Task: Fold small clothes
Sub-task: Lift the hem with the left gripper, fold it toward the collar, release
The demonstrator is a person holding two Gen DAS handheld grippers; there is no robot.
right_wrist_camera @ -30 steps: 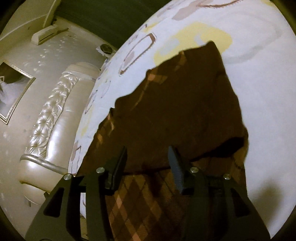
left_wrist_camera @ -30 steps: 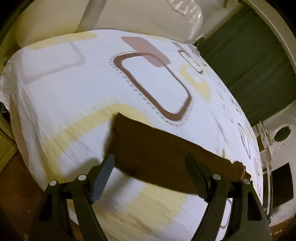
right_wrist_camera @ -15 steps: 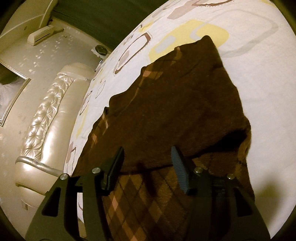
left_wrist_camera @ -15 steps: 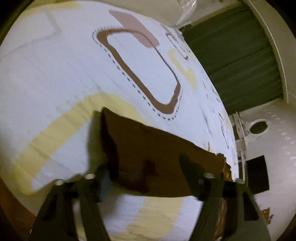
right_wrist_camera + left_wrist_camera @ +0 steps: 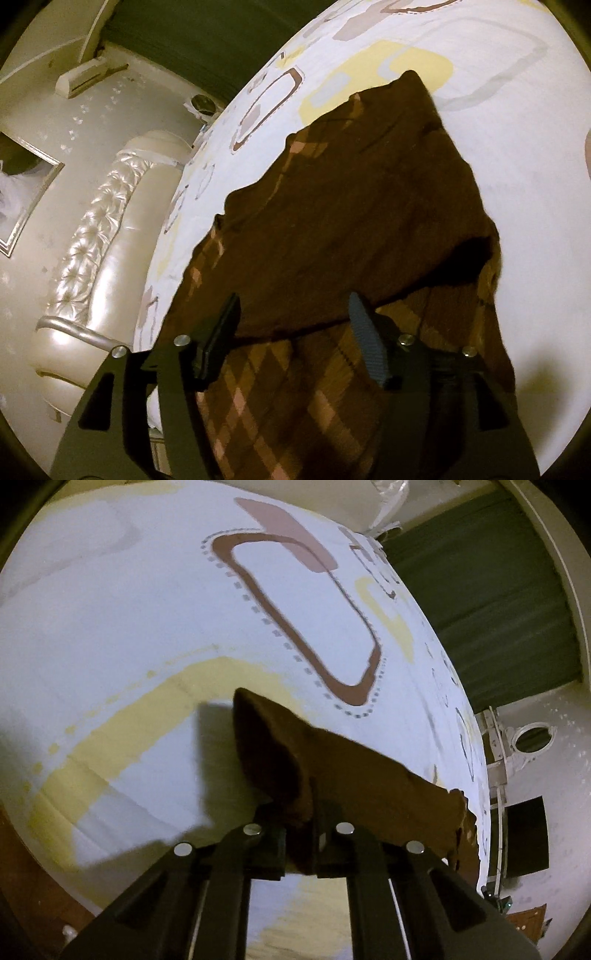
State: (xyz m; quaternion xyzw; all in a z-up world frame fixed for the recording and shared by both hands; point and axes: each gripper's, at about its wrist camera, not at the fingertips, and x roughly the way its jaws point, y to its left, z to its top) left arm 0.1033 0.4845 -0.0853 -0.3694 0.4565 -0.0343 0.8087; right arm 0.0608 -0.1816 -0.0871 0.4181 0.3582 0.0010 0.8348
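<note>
Brown garment (image 5: 332,775) corner betw. left hand-held gripper (image 5: 298,823) pads, on bed (image 5: 110,627).

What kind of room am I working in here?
Most likely a bedroom: the brown argyle knit garment lies on a white bedsheet with yellow and brown shapes, beside a cream tufted headboard and dark green curtain.

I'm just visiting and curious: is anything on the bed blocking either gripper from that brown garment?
Nothing visible does. The left gripper is already shut on a corner of the brown garment. The right gripper hangs just over it, jaws opening, nothing between them. Around the garment only the bedsheet shows.
</note>
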